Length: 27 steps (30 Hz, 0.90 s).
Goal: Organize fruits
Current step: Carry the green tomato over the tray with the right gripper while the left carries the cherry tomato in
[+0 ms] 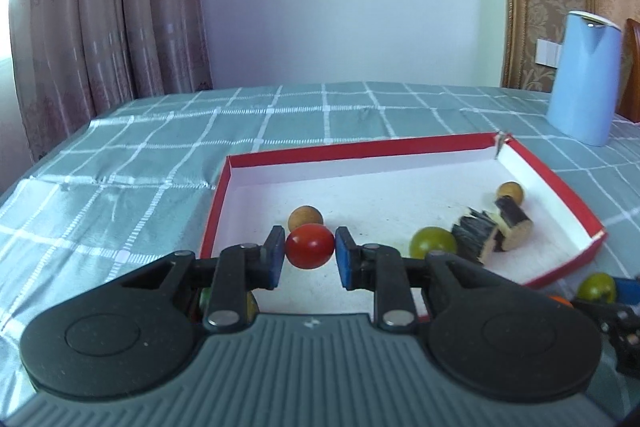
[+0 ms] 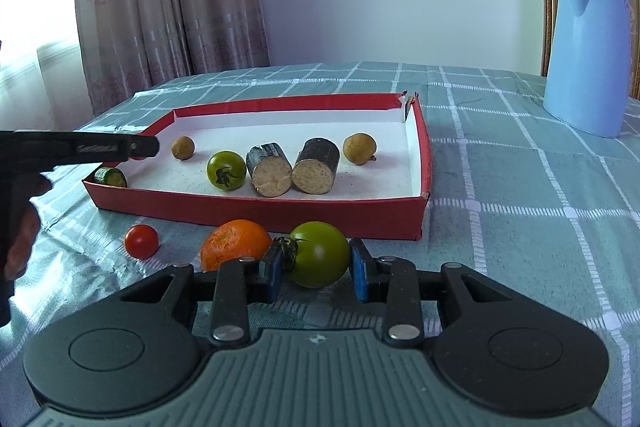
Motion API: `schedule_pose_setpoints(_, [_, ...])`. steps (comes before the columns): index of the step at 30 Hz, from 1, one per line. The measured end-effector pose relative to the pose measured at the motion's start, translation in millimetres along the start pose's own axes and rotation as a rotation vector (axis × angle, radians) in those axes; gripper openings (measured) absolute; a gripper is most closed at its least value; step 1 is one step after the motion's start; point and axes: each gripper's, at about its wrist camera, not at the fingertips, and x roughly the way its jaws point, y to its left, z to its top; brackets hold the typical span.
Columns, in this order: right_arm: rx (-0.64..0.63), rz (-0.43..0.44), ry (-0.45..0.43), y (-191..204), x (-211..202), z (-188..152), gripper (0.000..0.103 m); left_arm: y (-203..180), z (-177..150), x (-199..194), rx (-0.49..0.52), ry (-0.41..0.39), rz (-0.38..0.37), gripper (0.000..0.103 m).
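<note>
A red box lid with a white inside point(image 1: 224, 195) point(image 2: 352, 219) lies on the checked cloth. My left gripper point(image 1: 309, 253) is shut on a red tomato point(image 1: 309, 246), held over the lid's near-left part. In the lid lie a green tomato point(image 2: 226, 170) point(image 1: 432, 242), two dark sugarcane pieces point(image 2: 272, 169) point(image 2: 316, 171), two brown longans point(image 2: 183, 147) point(image 2: 359, 148) and a cucumber piece point(image 2: 111, 177). My right gripper point(image 2: 317, 267) is shut on a green tomato point(image 2: 320, 254) on the cloth in front of the lid. An orange point(image 2: 234, 242) and a small red tomato point(image 2: 141, 241) lie beside it.
A tall light-blue jug point(image 1: 582, 79) point(image 2: 586, 55) stands at the back right of the table. Curtains hang at the back left. The left gripper's body point(image 2: 76, 149) reaches over the lid's left end in the right wrist view.
</note>
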Motion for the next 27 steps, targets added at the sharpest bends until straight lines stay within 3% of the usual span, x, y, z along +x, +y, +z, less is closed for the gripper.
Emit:
schedule_pose_setpoints(17, [-0.006,-0.009,-0.025,3,-3,8,0.033,10,2,42,-0.040,0.105,0.021,0.024])
schedule_pose_setpoints(24, [-0.080,-0.040,-0.077,13,12,52,0.033,9,0,44,-0.031,0.103,0.026,0.028])
schedule_pose_setpoints(27, [-0.118,-0.070,-0.085,19,33,69,0.033,10,0,44,-0.043,0.101,0.032,0.035])
